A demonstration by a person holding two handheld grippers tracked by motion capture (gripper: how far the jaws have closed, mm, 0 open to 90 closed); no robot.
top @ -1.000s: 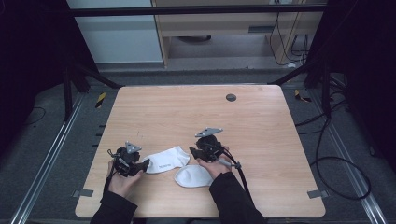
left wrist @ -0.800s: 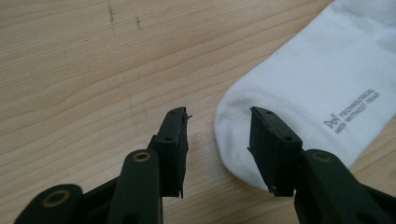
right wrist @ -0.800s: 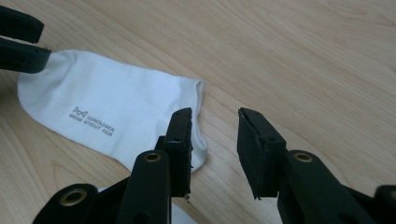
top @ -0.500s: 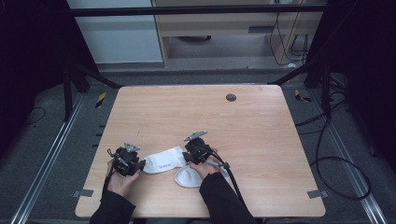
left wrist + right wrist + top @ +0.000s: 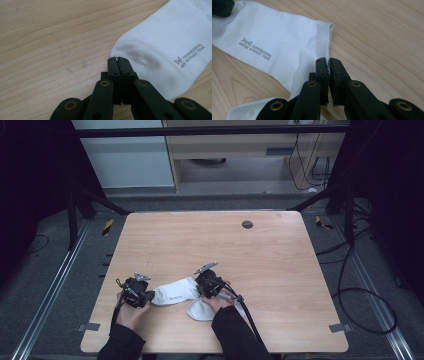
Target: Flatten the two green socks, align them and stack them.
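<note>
High view placed the flat white cotton sock (image 5: 174, 293) at lower centre of the pale wooden table (image 5: 280, 270) — a second white sock (image 5: 200, 310) just below it. The left gripper (image 5: 117, 61) was clamped on its toe, the right gripper (image 5: 328, 63) on its cuff edge. Both bites looked thin — pulling apart could slip the fabric free.

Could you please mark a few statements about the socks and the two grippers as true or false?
1. The left hand-held gripper is shut on the sock's toe end. True.
2. The right hand-held gripper hangs open above the table. False: it is shut on the sock's cuff edge.
3. The held sock bears printed lettering. True.
4. The second sock lies at the table's far edge. False: it lies near the person, by the right hand.
</note>
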